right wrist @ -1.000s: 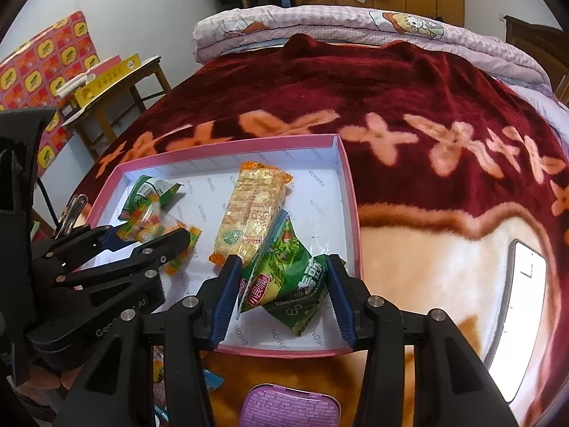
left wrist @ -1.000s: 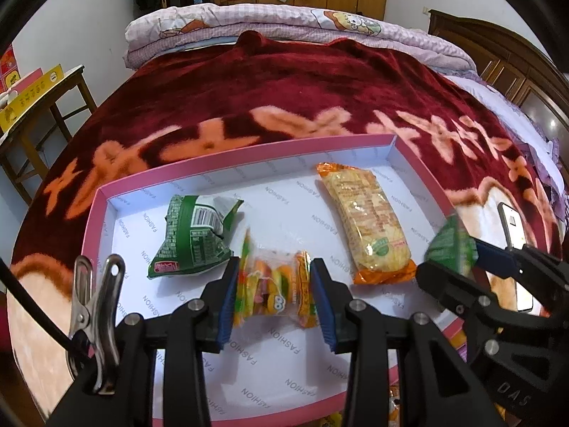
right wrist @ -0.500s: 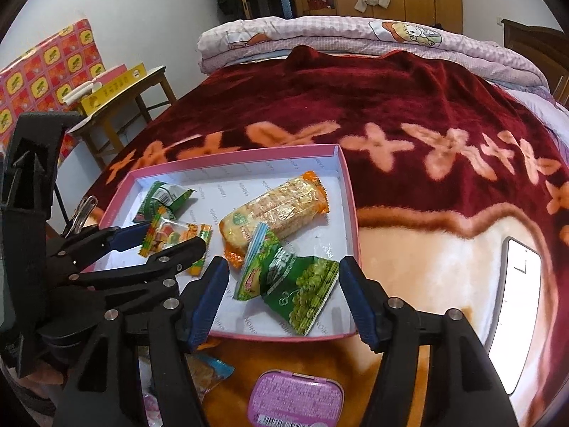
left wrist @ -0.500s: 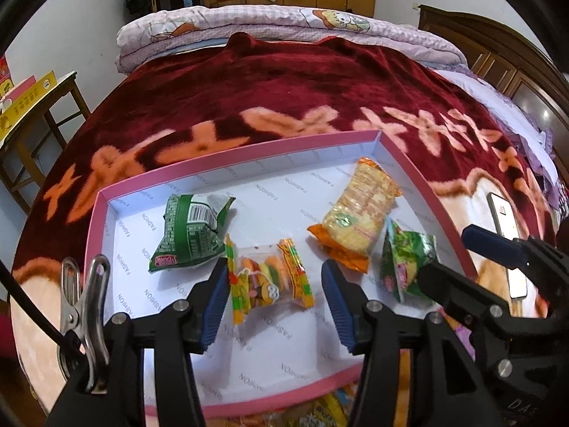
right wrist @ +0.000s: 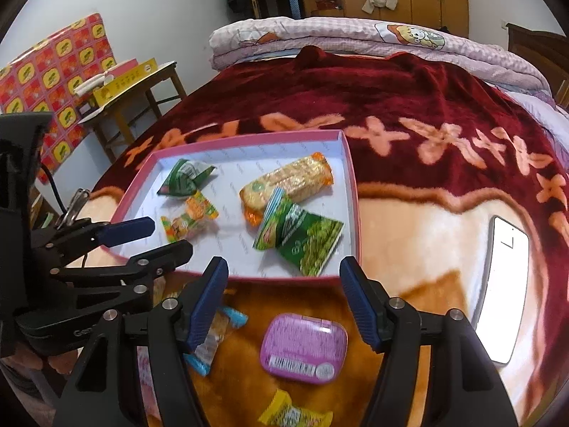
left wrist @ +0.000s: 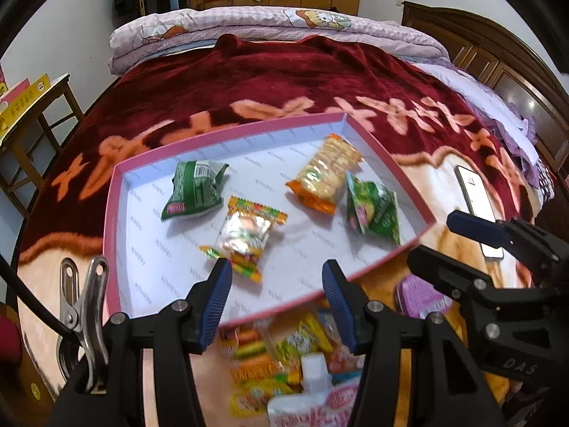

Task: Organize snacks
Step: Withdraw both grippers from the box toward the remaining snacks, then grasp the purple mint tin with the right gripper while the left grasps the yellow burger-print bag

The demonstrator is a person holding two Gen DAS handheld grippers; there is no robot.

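A pink-rimmed white box point(left wrist: 234, 131) point(right wrist: 350, 178) lies on the bed. In it are a green packet at the left point(left wrist: 193, 192) point(right wrist: 183, 176), a clear candy bag point(left wrist: 245, 235) point(right wrist: 188, 219), an orange cracker pack point(left wrist: 325, 172) point(right wrist: 288, 183) and a green pea packet at the right point(left wrist: 373, 211) point(right wrist: 302, 236). My left gripper point(left wrist: 277, 297) is open and empty above the box's near rim. My right gripper point(right wrist: 284, 299) is open and empty, in front of the box. Loose snacks point(left wrist: 284, 356) lie in a heap in front of the box.
A purple tin point(right wrist: 302, 348) point(left wrist: 419, 297), a blue-edged wrapper point(right wrist: 217, 334) and a yellow candy point(right wrist: 291, 412) lie on the blanket near me. A phone point(right wrist: 505, 299) point(left wrist: 476, 199) lies at the right. A wooden table point(right wrist: 135, 82) stands left of the bed.
Both grippers have let go of their packets, opened wider and drawn back from the box. The candy bag and the pea packet now lie in the box; the cracker pack has turned.
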